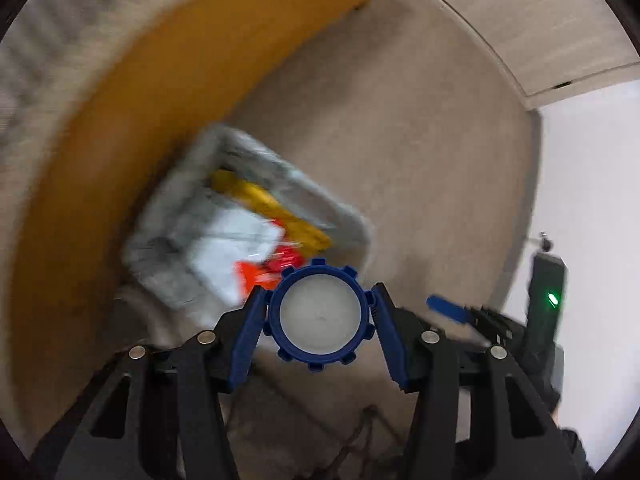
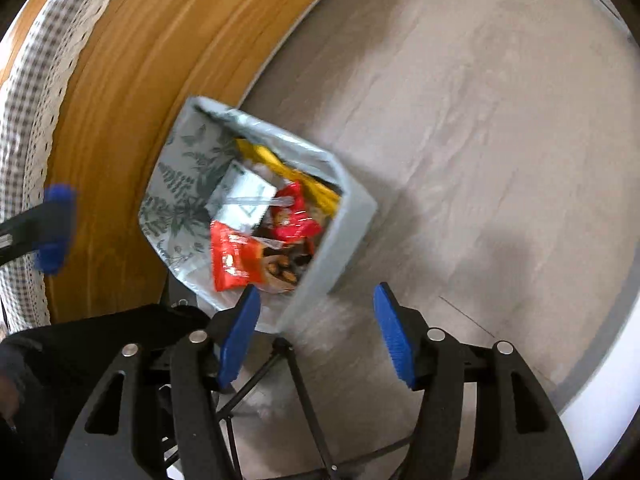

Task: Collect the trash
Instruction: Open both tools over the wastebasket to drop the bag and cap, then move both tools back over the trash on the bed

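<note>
My left gripper [image 1: 318, 318] is shut on a round blue-rimmed lid [image 1: 318, 316] with a pale centre, held above the near corner of a grey leaf-patterned trash bin [image 1: 160, 224] on the floor. The bin [image 2: 180, 188] holds a yellow wrapper [image 2: 280, 164], red snack packets [image 2: 236, 256] and a white carton [image 2: 246, 196]. My right gripper [image 2: 316, 324] is open and empty, just above the bin's near corner. The left gripper's blue finger [image 2: 56, 228] shows at the left edge of the right wrist view.
The bin stands against a wooden table side [image 2: 132, 92] with a checked cloth [image 2: 28, 92] on top. Beige floor [image 2: 460, 140] spreads to the right. A black stand [image 2: 296, 392] sits below the grippers. A white wall [image 1: 592, 200] and wooden cabinet [image 1: 520, 12] lie beyond.
</note>
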A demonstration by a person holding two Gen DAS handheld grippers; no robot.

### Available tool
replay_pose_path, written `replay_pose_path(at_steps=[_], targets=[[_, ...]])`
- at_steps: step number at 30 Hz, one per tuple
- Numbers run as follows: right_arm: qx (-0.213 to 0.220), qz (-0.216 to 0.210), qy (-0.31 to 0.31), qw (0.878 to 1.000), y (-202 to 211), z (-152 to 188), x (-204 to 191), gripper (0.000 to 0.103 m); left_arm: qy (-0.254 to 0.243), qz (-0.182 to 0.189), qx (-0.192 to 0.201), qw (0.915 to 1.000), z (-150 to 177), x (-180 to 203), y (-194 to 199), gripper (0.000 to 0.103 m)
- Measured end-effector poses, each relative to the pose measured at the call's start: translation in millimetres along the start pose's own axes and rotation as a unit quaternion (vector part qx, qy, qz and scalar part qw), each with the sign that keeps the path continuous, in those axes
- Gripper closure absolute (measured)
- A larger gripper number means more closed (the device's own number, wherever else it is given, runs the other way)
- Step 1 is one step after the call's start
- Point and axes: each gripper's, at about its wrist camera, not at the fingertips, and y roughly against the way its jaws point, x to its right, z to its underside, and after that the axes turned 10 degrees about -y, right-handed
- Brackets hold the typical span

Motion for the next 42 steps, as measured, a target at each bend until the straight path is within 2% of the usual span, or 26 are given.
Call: replay_pose_path(at_steps=[1,2,3,6,8,10,12,18,23,26,28,36,38,41,42], targets=[[0.001,-0.001,-0.004,1.0,2,1,3,0.046,0.001,0.005,-0.001,1.0,1,-2,-11,0.042],[0.001,0.001,-0.006,1.0,4,1,6,0.046,0.008,-0.001,-0.004,1.0,3,-4,-22,0.031],[0.003,0.005,-0.01,1.0,6,2,11,0.046,0.022,-0.006,-0.01,0.9997,7,-8,-34,0.03],[0.004,0.013,-0.008,1.0,8,5,17,0.046,0.068,0.026,-0.048,0.9961,15,-23,-53,0.03],[0.0,0.019,-0.005,1.0,6,5,16,0.046,0.083,0.041,-0.027,0.9954,13,-30,-46,0.03],[-0.011,0.025,-0.003,1.0,0,5,10,0.046,0.097,0.033,0.004,0.9948,15,-37,-31,0.03],[-0.011,0.024,0.012,1.0,0,5,-1,0.046,0.107,0.037,0.004,0.9936,21,-40,-28,0.03],[0.006,0.031,0.039,0.999,8,0,-26,0.046,0.068,0.015,-0.007,0.9975,29,-26,-15,0.03],[0.018,0.052,0.05,0.997,16,-1,-38,0.046,0.074,0.015,0.008,0.9971,40,-33,1,0.03],[0.027,0.067,0.057,0.996,21,2,-49,0.046,0.099,0.025,0.032,0.9942,48,-43,20,0.03],[0.036,0.08,0.069,0.994,25,4,-59,0.042,0.102,0.028,0.048,0.9932,51,-45,30,0.03],[0.089,0.105,0.097,0.986,63,7,-101,0.042,0.071,0.037,0.124,0.9891,67,-42,87,0.028],[0.104,0.109,0.106,0.983,73,6,-111,0.042,0.063,0.03,0.15,0.9862,74,-44,107,0.028],[0.133,0.111,0.12,0.977,91,6,-134,0.038,0.051,-0.008,0.203,0.9779,94,-59,154,0.028],[0.144,0.112,0.127,0.975,97,5,-145,0.038,0.059,-0.027,0.226,0.972,104,-73,177,0.028]])
